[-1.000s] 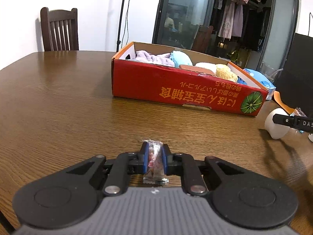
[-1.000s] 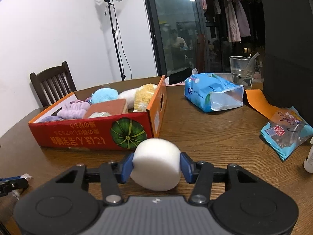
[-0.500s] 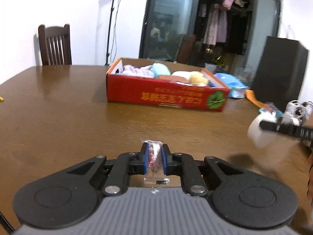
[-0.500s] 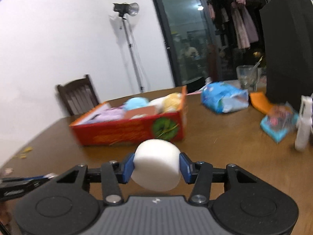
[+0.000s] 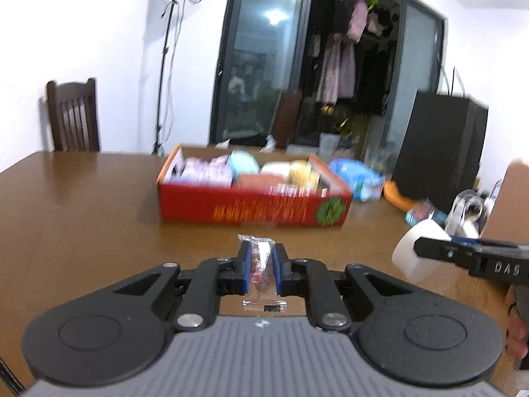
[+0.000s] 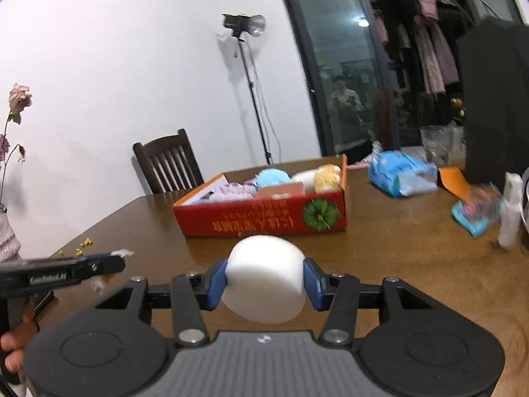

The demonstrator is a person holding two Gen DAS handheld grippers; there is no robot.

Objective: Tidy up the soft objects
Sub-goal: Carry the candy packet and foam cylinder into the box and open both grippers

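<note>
The left gripper point(image 5: 261, 266) is clamped on a crinkly clear-wrapped candy point(image 5: 261, 269), its long axis pointing toward 12 o'clock. The right gripper point(image 6: 266, 281) squeezes a smooth white foam cylinder point(image 6: 264, 278), its axis lying crosswise. Beyond at 12 o'clock, on the wooden table point(image 6: 396, 258), a red cardboard box point(image 6: 264, 221) holds fluffy plush items.

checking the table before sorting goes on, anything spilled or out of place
Yes. Small yellow crumbs lie scattered on the table near its left edge, by the left claw, and a white fluffy scrap sits beside them. The red box looks intact and squarely set.
</note>
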